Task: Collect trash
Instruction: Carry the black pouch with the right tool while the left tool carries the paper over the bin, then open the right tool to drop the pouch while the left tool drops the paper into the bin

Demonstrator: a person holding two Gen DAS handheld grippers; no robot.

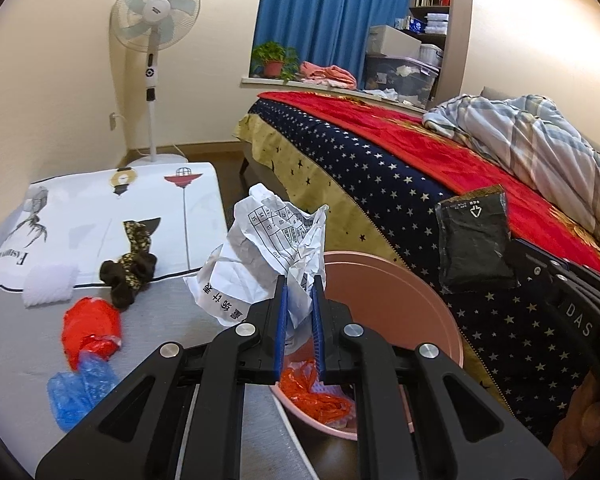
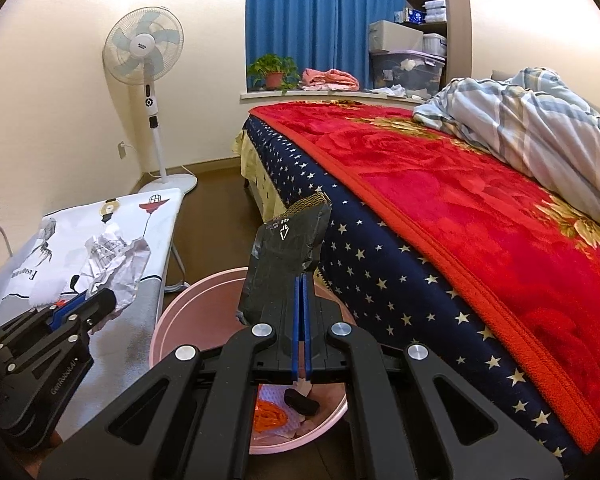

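My left gripper is shut on a crumpled white printed paper and holds it at the left rim of the pink bin. It also shows in the right wrist view with the paper. My right gripper is shut on a black foil packet above the pink bin; the packet also shows in the left wrist view. The bin holds an orange plastic bag and a dark item.
On the low table lie a red plastic bag, a blue plastic bag, a dark patterned cloth and a white wad. A bed with a red blanket stands right of the bin. A standing fan is by the far wall.
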